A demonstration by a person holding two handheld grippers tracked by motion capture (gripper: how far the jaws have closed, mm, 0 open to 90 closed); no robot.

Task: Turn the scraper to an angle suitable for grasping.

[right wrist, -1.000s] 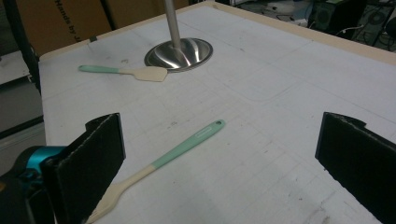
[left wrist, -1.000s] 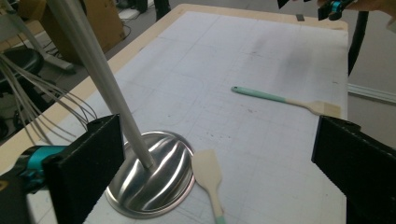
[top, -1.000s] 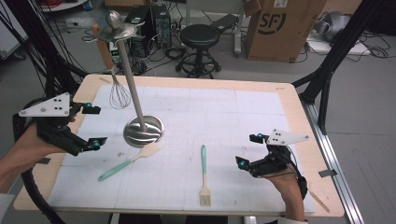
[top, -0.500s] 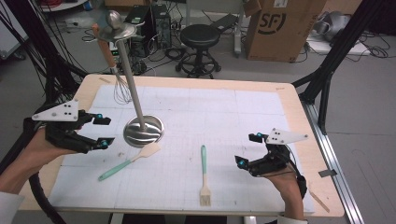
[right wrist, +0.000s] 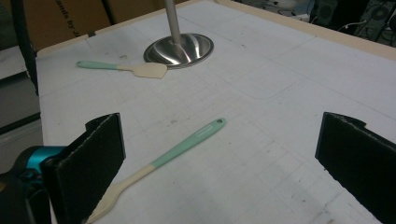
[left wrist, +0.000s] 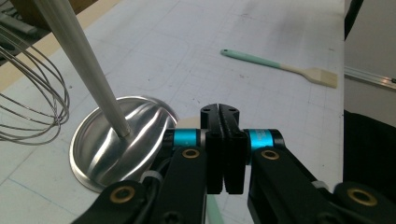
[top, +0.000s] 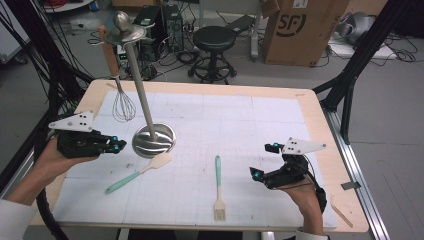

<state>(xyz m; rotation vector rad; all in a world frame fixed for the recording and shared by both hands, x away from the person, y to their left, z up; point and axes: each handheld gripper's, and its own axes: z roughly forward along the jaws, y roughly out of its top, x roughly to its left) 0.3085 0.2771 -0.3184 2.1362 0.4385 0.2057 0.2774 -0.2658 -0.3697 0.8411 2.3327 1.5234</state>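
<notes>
The spatula [top: 137, 172] lies flat on the white mat, blade just beside the steel stand base [top: 154, 141], mint handle angled toward my left hand. My left gripper [top: 116, 146] hovers near that base, its jaws having just been closing and now pressed together on nothing. My right gripper [top: 260, 175] waits with jaws spread wide and empty, near the pastry brush [top: 218, 187]. To take the spatula cleanly, I judge the left jaws must reopen, drop to the handle's middle, and straddle it clear of the base.

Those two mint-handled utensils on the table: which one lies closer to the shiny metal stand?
The spatula; its pale blade almost touches the stand's base. The brush lies apart, nearer the right gripper.
</notes>
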